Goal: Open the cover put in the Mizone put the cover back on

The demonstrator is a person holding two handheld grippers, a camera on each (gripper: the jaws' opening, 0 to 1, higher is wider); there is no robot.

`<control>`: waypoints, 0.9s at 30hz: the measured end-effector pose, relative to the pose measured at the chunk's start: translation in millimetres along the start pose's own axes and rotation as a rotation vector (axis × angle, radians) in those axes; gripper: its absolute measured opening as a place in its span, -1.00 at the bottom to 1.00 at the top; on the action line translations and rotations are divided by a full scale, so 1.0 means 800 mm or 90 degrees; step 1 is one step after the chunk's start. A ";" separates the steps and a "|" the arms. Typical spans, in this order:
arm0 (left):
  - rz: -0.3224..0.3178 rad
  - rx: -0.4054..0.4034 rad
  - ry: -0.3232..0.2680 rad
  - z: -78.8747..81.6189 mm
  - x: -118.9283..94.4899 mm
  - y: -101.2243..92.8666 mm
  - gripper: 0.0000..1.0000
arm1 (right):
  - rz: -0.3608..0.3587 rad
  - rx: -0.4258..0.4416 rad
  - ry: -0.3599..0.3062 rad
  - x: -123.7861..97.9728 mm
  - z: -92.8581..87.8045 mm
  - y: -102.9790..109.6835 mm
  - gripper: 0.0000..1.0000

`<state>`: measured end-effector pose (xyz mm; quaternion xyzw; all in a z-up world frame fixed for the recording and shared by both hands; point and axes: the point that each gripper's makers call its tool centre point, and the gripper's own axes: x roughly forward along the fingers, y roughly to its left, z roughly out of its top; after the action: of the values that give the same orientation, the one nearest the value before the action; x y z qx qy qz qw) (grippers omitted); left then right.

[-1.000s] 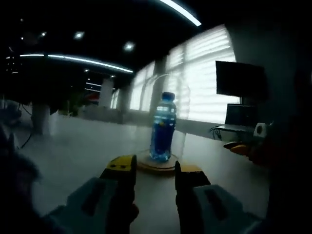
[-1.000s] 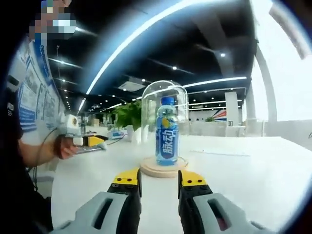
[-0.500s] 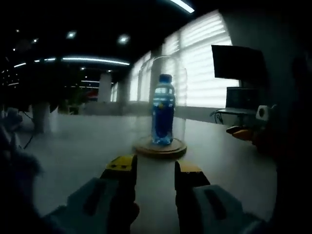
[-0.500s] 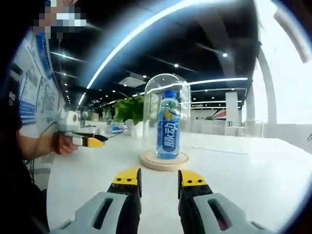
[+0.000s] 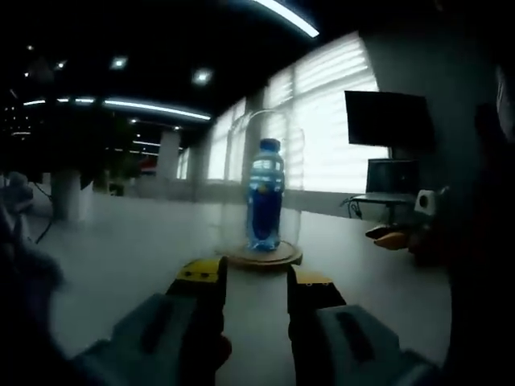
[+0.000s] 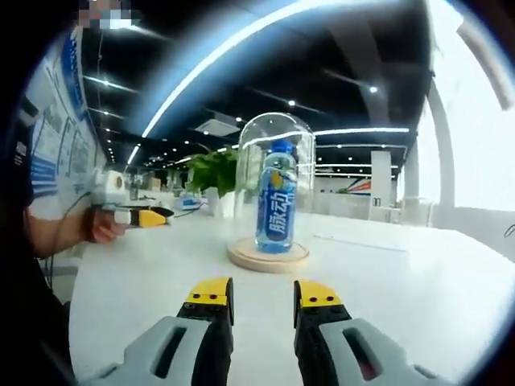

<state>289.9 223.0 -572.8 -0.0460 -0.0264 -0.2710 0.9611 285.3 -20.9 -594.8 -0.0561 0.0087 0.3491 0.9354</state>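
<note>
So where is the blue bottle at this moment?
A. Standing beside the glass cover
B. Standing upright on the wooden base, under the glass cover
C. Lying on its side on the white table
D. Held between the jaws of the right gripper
B: the bottle stands upright on the wooden base, and the glass cover encloses it.

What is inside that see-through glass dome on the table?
Inside the glass dome stands one blue Mizone bottle, upright on the round wooden base. The dome is clear, so the whole bottle shows. What lies under the base is covered.
</note>
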 end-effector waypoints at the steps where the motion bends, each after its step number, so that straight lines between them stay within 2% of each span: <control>1: 0.001 0.002 0.004 -0.002 0.000 0.001 -0.57 | 0.002 -0.001 0.001 0.000 0.000 0.000 -0.57; 4: 0.000 0.001 0.006 -0.003 0.001 0.002 -0.57 | -0.001 0.010 -0.001 -0.001 -0.001 -0.003 -0.57; 9: -0.012 0.008 -0.010 0.002 0.000 -0.003 -0.59 | 0.004 0.019 -0.001 0.000 -0.002 -0.003 -0.57; 17: -0.005 0.003 0.000 -0.001 0.001 0.000 -0.59 | 0.005 0.011 0.003 0.001 -0.002 0.001 -0.57; 27: -0.003 0.028 0.011 -0.006 0.001 -0.003 -0.59 | 0.004 0.006 0.010 0.001 -0.001 0.005 -0.58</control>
<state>289.3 220.5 -577.6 -0.0224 -0.0240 -0.2730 0.9614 282.9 -17.6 -595.7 -0.0544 0.0175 0.3516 0.9344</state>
